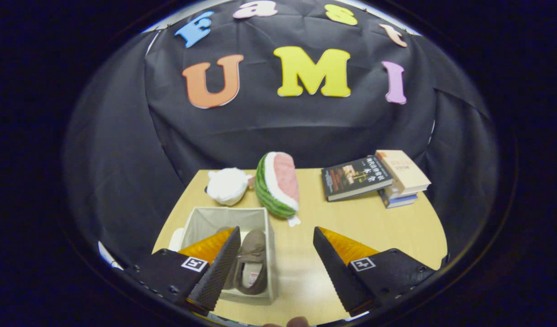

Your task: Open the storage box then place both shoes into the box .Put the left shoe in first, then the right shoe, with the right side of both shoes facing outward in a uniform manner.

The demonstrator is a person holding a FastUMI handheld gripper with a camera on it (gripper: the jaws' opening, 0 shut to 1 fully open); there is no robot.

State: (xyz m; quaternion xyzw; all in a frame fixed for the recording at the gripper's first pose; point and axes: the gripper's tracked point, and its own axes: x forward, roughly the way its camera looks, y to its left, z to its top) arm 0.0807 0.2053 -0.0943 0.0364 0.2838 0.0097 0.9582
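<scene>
Gripper view: your jaws (pixel 276 236) are released above the table (pixel 373 222); one shoe (pixel 250 265) lies inside the storage box (pixel 270 254)

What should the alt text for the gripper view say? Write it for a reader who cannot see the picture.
The gripper hangs open and empty above a wooden table, its left finger over an open fabric storage box that holds a brown shoe. Beyond the box lie a watermelon plush and a white plush, with stacked books to their right.
</scene>
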